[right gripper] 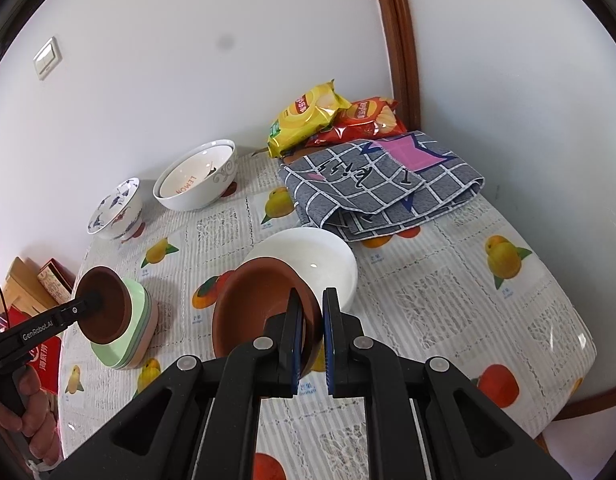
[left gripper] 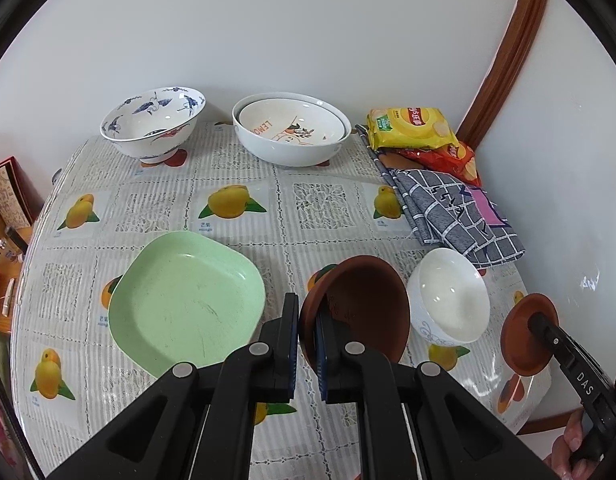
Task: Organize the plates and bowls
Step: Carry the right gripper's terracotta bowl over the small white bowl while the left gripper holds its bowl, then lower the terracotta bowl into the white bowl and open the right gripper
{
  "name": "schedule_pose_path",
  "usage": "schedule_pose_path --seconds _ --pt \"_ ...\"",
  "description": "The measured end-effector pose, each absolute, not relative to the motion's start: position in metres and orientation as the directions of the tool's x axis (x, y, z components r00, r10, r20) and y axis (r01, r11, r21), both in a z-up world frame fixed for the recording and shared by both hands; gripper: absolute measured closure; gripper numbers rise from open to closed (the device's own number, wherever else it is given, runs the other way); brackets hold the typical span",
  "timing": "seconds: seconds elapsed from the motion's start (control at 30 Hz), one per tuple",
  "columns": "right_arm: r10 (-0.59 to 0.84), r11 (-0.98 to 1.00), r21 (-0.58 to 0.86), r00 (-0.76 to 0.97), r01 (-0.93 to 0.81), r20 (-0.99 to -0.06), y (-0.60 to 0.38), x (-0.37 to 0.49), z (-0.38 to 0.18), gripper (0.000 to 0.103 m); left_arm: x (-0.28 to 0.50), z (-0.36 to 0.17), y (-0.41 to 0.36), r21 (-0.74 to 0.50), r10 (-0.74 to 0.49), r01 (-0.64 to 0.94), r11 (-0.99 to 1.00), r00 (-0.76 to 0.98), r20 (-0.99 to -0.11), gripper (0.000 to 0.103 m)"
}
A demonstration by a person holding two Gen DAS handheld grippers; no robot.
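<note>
— What can't you make out from where you hold it?

— My left hand-held gripper (left gripper: 306, 338) covers the near rim of the brown bowl (left gripper: 362, 304) it grips. That bowl hides part of the white bowl (left gripper: 452, 300) beside it.

— And farther off?

— Beyond the white bowl, the checked cloth (left gripper: 452, 212) covers the red chip bag's (left gripper: 452, 160) lower part. The desk's (left gripper: 244, 208) small print is unreadable.

Both tools, L (left gripper: 307, 354) & R (right gripper: 311, 344), clamped tight, angled down.
</note>
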State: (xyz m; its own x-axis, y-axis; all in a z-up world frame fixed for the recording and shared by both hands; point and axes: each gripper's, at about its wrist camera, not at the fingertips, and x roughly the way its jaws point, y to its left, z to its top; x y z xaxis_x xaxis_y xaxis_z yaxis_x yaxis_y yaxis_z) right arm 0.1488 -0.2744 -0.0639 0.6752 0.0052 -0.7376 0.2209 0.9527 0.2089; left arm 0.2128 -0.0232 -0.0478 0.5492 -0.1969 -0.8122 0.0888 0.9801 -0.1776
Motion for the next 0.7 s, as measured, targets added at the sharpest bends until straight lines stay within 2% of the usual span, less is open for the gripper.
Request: schedule_pose_path --seconds 0.7 --pt "-0.001 0.964 0.156 0.589 0.215 -0.808 -0.274 0.222 -0.114 0.094 0.255 -0.079 -0.024 -0.173 -0.177 0.055 0.983 0.502 -0.847 0.095"
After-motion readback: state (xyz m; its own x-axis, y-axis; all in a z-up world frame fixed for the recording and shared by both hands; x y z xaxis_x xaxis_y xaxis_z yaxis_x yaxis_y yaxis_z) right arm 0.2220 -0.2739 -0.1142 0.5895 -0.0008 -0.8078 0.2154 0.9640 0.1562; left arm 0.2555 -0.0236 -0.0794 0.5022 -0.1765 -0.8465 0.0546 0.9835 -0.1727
